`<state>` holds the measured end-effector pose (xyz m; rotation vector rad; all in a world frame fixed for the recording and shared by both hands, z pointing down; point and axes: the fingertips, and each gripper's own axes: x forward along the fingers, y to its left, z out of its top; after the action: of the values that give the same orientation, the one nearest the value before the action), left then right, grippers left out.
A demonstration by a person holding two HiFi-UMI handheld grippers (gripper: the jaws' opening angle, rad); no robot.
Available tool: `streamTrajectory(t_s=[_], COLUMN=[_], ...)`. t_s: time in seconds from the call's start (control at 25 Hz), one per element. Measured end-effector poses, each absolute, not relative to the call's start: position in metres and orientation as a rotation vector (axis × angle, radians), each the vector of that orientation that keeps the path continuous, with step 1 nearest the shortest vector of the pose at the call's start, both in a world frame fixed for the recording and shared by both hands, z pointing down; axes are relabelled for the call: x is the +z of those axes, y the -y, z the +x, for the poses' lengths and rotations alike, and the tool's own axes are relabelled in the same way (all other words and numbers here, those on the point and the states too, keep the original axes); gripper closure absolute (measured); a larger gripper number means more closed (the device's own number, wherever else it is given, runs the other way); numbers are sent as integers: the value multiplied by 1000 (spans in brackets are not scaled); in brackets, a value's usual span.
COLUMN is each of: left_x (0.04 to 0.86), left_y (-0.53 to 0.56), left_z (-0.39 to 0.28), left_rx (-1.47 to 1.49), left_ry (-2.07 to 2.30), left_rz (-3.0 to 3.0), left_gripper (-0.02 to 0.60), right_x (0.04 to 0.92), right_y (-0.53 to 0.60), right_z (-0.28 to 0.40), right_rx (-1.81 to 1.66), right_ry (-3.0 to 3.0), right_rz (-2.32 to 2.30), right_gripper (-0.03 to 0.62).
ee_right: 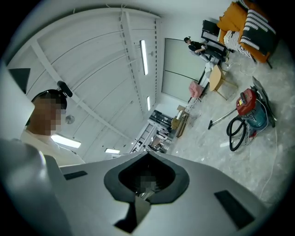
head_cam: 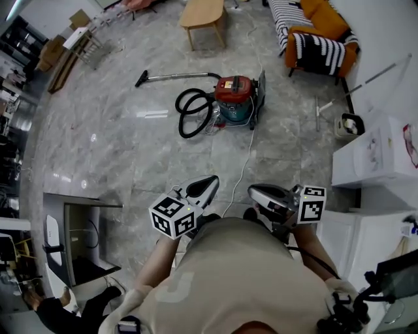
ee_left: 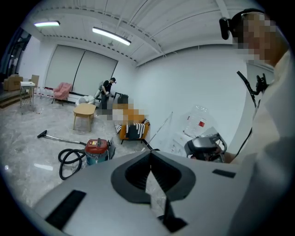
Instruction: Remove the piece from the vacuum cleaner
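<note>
The grey marble floor (head_cam: 130, 150) spreads out ahead of you. At its far side stands an orange sofa (head_cam: 320, 32) with striped cushions, and a low wooden table (head_cam: 202, 14) to the left of it. The vacuum cleaner (head_cam: 235, 98), red on top and teal below, sits on the floor in the middle, well apart from both of your tools. Its black hose (head_cam: 191, 111) loops on its left side, and the wand (head_cam: 176, 77) lies flat, reaching left to the floor nozzle. You hold your left tool (head_cam: 208, 181) and right tool (head_cam: 253, 190) close to your body. Both are clenched on nothing, tips together.
</note>
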<state>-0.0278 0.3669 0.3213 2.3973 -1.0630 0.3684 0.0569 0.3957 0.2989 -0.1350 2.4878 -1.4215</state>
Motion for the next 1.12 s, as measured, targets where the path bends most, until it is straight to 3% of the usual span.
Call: streamTrajectory(t_s=[0.52,0.8,1.12], left_x=[315,326,319], left_y=[-352,-318,-255], left_z=[-38,-37,-78], left_rx=[332,316,242], left_ry=[1153,1070,933], left_rz=[2378,2416,2478], left_gripper=[577,577,577], right_x=[301,307,311], right_y=[-383,-352,-298], right_z=[47,57,4], right_rx=[-1405,-1375,-1389], right_ry=[-2584,-2572,-2599], right_rz=[-76,-266,-379], right_gripper=[591,591,591])
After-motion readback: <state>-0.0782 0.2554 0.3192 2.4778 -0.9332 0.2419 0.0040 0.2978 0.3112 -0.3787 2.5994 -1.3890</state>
